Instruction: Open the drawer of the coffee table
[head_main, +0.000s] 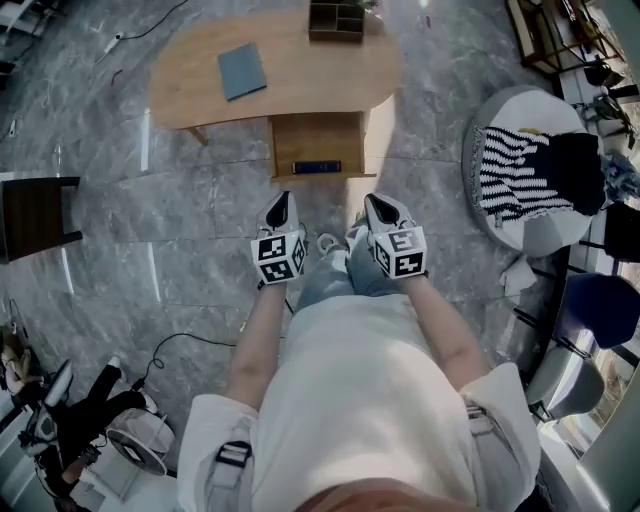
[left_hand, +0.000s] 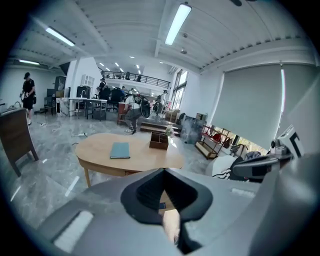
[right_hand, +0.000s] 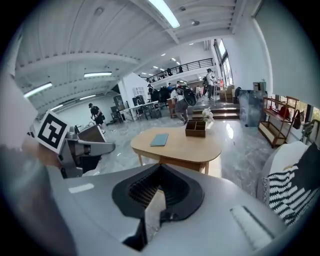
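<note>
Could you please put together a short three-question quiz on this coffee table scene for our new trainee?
1. True or false: the drawer of the coffee table is shut.
2. Multiple choice: what lies flat on the tabletop? A) a blue-grey book; B) a mug; C) a laptop.
3. Fill in: the left gripper and the right gripper both have their jaws ____, with nothing between them.

Key:
1. False. The drawer is pulled out towards the person, with a dark item lying in it.
2. A.
3. Shut.
</note>
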